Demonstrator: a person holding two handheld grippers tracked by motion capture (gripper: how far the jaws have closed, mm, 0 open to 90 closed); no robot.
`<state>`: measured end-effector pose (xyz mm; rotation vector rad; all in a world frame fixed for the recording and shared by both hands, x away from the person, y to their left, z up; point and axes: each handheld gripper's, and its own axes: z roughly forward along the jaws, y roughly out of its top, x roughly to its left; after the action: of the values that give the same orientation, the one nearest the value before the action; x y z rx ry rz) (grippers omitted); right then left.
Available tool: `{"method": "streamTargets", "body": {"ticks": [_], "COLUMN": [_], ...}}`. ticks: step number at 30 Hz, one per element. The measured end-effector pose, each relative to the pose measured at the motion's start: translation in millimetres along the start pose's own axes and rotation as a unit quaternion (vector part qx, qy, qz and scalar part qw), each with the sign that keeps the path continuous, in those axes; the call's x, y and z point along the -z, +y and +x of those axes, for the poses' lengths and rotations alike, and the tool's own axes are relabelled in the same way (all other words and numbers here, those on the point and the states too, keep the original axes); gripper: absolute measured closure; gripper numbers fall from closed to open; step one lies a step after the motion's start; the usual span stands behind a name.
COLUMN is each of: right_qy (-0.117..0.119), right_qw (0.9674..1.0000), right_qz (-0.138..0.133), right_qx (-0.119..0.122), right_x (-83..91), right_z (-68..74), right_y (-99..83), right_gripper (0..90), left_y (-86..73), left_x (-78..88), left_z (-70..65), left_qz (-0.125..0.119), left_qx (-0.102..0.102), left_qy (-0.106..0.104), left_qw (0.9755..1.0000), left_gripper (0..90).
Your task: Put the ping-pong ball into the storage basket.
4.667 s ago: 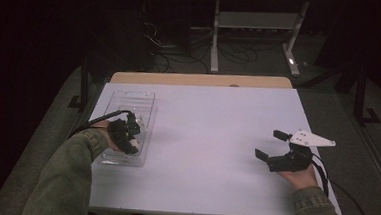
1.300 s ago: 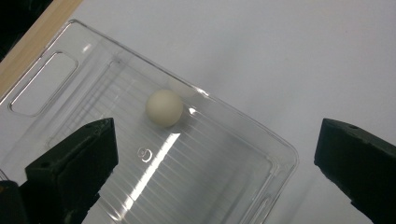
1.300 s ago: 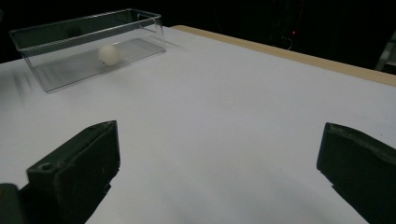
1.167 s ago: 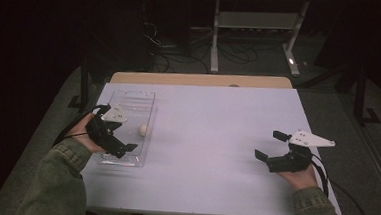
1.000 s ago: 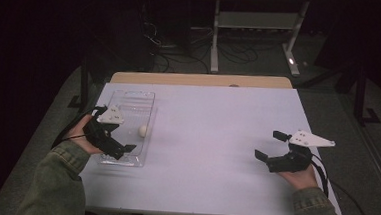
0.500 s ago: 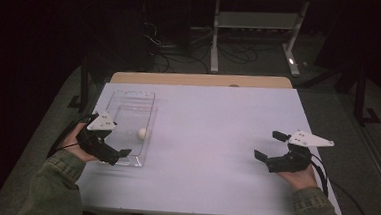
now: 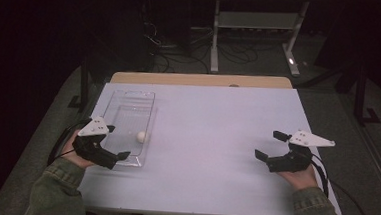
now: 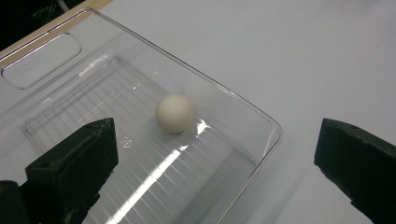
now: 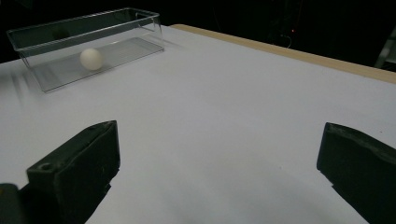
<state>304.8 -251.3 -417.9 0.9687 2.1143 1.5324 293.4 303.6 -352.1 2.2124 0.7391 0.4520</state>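
The left gripper (image 7: pixel 106 155) has its jaws wide apart and empty, at the near end of the clear plastic tray (image 7: pixel 112 113). A white ball (image 7: pixel 141 136) lies inside the tray against its right wall. Well to the right of the tray, the right gripper (image 7: pixel 270 150) hovers over the bare white tabletop (image 7: pixel 212 134), jaws likewise apart.

the surface (image 7: pixel 211 139) was a pale white sheet with a strip of bare wood along its far edge. a clear plastic tray (image 7: pixel 127 103) sat directly on it at the left side, lengthwise.
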Motion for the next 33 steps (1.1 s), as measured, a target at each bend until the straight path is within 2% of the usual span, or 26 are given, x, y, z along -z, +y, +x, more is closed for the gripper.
{"method": "streamTargets", "body": {"ticks": [6, 12, 22, 28, 33], "right_qy": [0.0, -0.001, -0.001, -0.002, 0.0], "right_qw": [1.0, 1.0, 1.0, 1.0, 1.0], "right_qz": [0.0, 0.0, 0.0, 0.001, 0.002], "right_qx": [-0.001, 0.0, 0.0, -0.001, 0.0], "right_x": [0.0, 0.3, 0.3, 0.1, -0.1], "right_z": [-0.1, -0.2, -0.1, -0.3, 0.2], "right_y": [0.0, -0.1, -0.1, -0.3, -0.3], "right_gripper": [0.0, 0.0, 0.0, 0.0, 0.0], "left_y": [-4.2, -6.8, -16.9, -23.5, -26.0], "left_x": [1.0, -2.3, -8.5, -13.5, -15.6], "left_z": [-2.1, -4.9, -6.8, -8.1, -9.0], "left_qz": [-0.02, -0.024, -0.039, -0.038, -0.031], "left_qx": [0.007, 0.006, 0.024, 0.034, 0.033], "left_qy": [-0.004, -0.005, -0.001, -0.006, -0.006], "left_qw": [0.9998, 0.9997, 0.999, 0.9987, 0.999], "left_gripper": [0.0, 0.0, 0.0, 0.0, 0.0]}}
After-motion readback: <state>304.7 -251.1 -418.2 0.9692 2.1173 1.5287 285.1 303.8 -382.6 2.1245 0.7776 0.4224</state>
